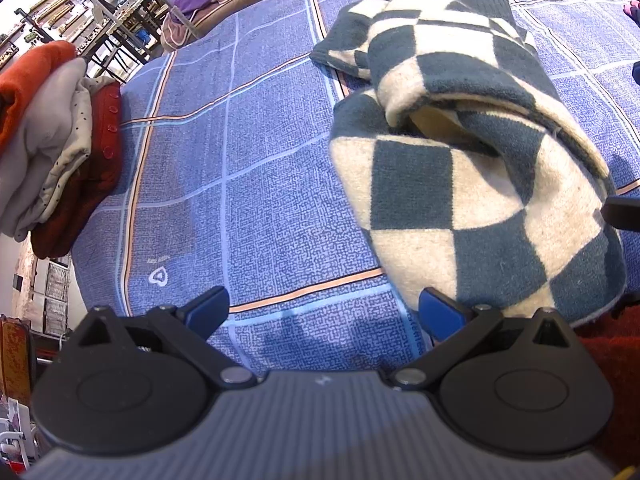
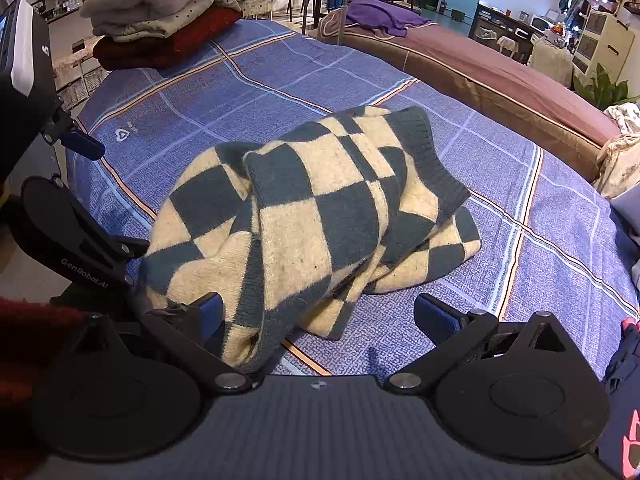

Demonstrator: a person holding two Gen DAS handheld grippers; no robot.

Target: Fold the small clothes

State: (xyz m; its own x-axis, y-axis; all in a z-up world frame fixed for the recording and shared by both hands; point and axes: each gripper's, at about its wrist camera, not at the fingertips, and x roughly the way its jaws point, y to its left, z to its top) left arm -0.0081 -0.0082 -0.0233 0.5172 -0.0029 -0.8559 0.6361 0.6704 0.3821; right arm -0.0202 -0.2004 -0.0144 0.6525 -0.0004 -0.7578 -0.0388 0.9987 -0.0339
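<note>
Two grippers, both spread wide and holding nothing: left gripper over bare bedspread, its right fingertip beside the sweater's near edge; right gripper straddling the sweater's near corner. Checkered sweater, folded, centre of blue plaid bedspread. Stack of folded clothes, far left corner.

Both grippers share one build: a ribbed grey body, black rounded housings at 7 and 5 o'clock, black link arms pinned with silver screws, and blue pads on the fingertips. On the left gripper, seen at 9 o'clock from the right wrist, "GenRobot.AI" is printed in white. The right gripper is marked with a small round target sticker at 6 o'clock.
</note>
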